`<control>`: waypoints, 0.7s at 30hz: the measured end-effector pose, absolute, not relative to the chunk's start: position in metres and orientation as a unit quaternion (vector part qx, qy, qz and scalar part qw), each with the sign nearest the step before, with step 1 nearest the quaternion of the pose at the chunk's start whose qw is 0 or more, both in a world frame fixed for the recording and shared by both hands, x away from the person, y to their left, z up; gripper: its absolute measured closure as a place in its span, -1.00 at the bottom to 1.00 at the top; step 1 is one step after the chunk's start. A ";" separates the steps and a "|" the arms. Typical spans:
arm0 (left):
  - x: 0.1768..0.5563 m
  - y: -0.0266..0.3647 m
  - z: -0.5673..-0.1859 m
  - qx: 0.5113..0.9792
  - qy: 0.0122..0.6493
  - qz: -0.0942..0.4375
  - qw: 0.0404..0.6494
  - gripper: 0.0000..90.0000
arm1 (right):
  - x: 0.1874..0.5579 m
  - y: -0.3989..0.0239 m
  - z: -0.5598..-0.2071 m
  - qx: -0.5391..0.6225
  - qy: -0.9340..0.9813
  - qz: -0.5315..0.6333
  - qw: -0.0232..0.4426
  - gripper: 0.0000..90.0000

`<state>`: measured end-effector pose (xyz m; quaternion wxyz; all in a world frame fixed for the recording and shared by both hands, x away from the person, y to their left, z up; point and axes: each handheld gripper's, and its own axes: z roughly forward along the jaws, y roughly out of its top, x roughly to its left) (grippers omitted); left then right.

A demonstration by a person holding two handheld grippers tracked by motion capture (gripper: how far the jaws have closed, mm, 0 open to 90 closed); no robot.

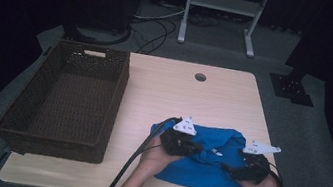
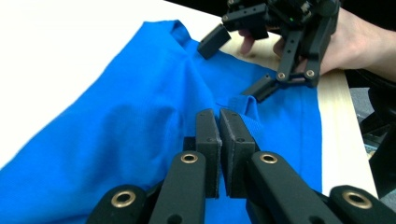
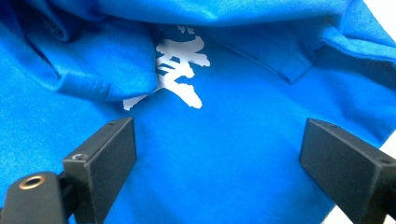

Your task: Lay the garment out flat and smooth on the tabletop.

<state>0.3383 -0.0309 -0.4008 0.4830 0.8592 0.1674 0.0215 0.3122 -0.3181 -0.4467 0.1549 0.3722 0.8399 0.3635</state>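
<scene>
Wooden table [image 1: 153,101] underneath both tools, bare beyond them. Brown wicker basket [image 1: 66,103] well off to the left of the left tool [image 1: 195,147], on the table's left edge, with nothing in it. Blue shirt [image 1: 202,172] spread and rumpled right under both tools, at the table's near edge, white print [image 3: 182,70] face up just ahead of the right tool [image 1: 238,169].

Left tool clamped narrow on a raised fold of the shirt [image 2: 140,130], cloth bunched up where the jaws meet. Right tool [image 3: 219,168] spread wide, jaws either side of flat cloth, pads not pressing, nothing held. Same right tool [image 2: 238,65] seen across from the left one, near, not touching it.

Judged step: folding or gathering the shirt, probably for the basket.

To do it well:
- Keep the left pinch firm and lift gently, so the fold comes up without dragging the whole shirt off the near edge.
- Lower the right tool until the cloth sits well between the pads, then close on a doubled layer or a seam, not a single thin layer likely to slip.
- Take hold well apart from the left pinch, so the cloth hangs flat between the two.
- Move both together, level, toward the basket side.
- Watch the trailing cable [image 1: 131,161] below the left tool; keep it off the cloth.
</scene>
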 end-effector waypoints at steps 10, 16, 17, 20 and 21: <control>0.357 -0.029 -0.391 0.857 0.171 0.037 0.485 0.93 | 0.312 -0.318 -0.447 0.373 0.839 0.363 0.156 -0.77; 0.369 -0.027 -0.389 0.856 0.175 0.041 0.484 0.93 | 0.312 -0.318 -0.447 0.373 0.840 0.363 0.155 -0.77; 0.372 -0.027 -0.388 0.856 0.177 0.041 0.485 0.93 | 0.312 -0.318 -0.447 0.373 0.840 0.363 0.155 -0.77; 0.377 -0.029 -0.387 0.856 0.176 0.044 0.484 0.93 | 0.312 -0.318 -0.447 0.373 0.840 0.363 0.155 -0.77; 0.379 -0.029 -0.387 0.856 0.177 0.044 0.484 0.93 | 0.312 -0.318 -0.447 0.373 0.840 0.363 0.155 -0.77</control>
